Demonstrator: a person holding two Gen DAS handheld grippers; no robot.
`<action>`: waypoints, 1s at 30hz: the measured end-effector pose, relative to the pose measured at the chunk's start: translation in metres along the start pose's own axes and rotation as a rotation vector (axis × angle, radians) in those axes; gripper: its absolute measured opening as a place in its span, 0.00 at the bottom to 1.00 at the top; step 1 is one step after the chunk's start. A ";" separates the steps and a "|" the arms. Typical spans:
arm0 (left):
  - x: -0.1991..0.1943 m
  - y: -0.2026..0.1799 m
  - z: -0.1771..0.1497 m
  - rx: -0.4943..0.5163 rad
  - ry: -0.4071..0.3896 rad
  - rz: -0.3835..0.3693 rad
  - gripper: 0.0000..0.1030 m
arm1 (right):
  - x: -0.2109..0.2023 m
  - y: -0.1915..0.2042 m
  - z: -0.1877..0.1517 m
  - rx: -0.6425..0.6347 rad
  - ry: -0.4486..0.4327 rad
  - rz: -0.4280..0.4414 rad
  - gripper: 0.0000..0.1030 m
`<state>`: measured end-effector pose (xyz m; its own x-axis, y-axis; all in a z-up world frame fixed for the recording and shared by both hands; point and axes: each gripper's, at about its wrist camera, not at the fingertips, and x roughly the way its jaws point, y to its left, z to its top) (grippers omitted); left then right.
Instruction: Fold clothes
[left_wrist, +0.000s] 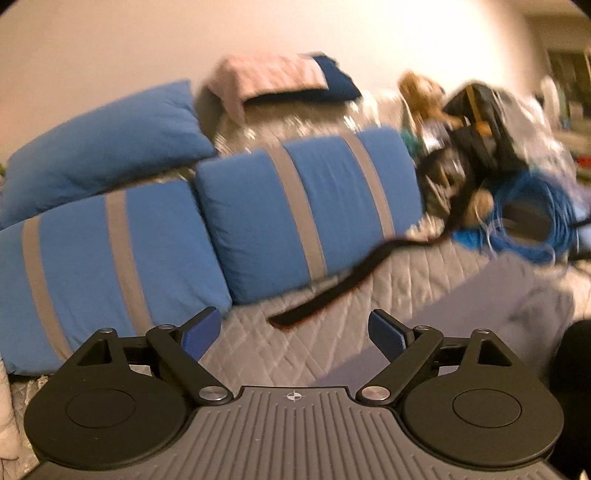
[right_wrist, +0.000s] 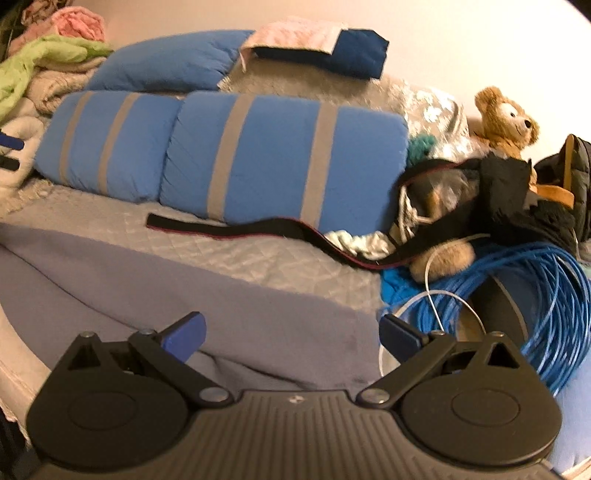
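A grey-lilac garment (right_wrist: 207, 295) lies spread flat on the quilted bed (right_wrist: 280, 258), its far edge running diagonally; it also shows in the left wrist view (left_wrist: 476, 295) at the right. My right gripper (right_wrist: 291, 334) is open and empty, just above the garment's near part. My left gripper (left_wrist: 293, 328) is open and empty over the bare quilt (left_wrist: 258, 343), left of the garment. A black strap (right_wrist: 229, 229) lies on the quilt beyond the garment and shows in the left wrist view (left_wrist: 332, 291) ahead of the fingers.
Blue pillows with grey stripes (right_wrist: 258, 158) line the back of the bed. A coil of blue cable (right_wrist: 535, 295), a black bag (right_wrist: 517, 206) and a teddy bear (right_wrist: 506, 118) sit at the right. A pile of clothes (right_wrist: 44, 62) lies at the far left.
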<state>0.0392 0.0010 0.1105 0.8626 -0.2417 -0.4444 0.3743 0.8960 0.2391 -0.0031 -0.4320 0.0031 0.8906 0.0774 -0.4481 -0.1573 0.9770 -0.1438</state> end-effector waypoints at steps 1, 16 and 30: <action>0.008 -0.008 -0.004 0.018 0.014 -0.017 0.85 | 0.002 -0.003 -0.004 -0.004 0.010 -0.008 1.00; 0.115 -0.157 -0.072 0.553 0.131 -0.149 0.85 | 0.035 -0.023 -0.039 -0.174 0.133 -0.055 1.00; 0.156 -0.225 -0.108 1.003 0.193 0.038 0.69 | 0.063 -0.018 -0.045 -0.440 0.176 -0.061 1.00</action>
<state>0.0522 -0.1983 -0.1060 0.8433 -0.0761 -0.5321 0.5371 0.1558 0.8290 0.0368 -0.4535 -0.0622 0.8241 -0.0496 -0.5643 -0.3061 0.7992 -0.5173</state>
